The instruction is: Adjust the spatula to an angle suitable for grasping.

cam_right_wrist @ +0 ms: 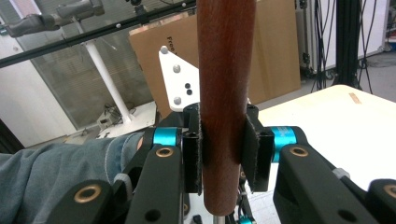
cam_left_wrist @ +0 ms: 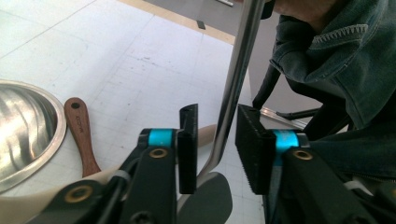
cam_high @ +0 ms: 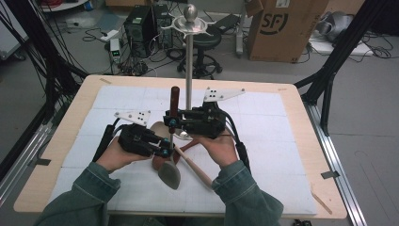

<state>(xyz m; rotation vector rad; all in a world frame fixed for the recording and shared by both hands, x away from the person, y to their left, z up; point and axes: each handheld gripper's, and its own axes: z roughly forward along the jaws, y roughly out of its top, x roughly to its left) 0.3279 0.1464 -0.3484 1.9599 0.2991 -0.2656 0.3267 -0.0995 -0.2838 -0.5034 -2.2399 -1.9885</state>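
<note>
Here right tongs [cam_right_wrist: 220, 156] clamp brown handle [cam_right_wrist: 226, 93]; left tongs [cam_left_wrist: 215, 147] straddle metal shaft [cam_left_wrist: 236, 79].

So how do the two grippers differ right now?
The right gripper is clamped on the utensil's wooden handle, pads pressing both sides. The left gripper only straddles its thin metal shaft, with a gap showing beside it. The right gripper sits higher up, the left gripper lower, near the metal head. Both are on the same upright utensil.

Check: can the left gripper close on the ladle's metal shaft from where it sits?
Probably yes. The metal shaft already runs between the left gripper's open jaws, nothing else in the gap. The right gripper clamps the wooden handle, steadying the ladle.
</note>
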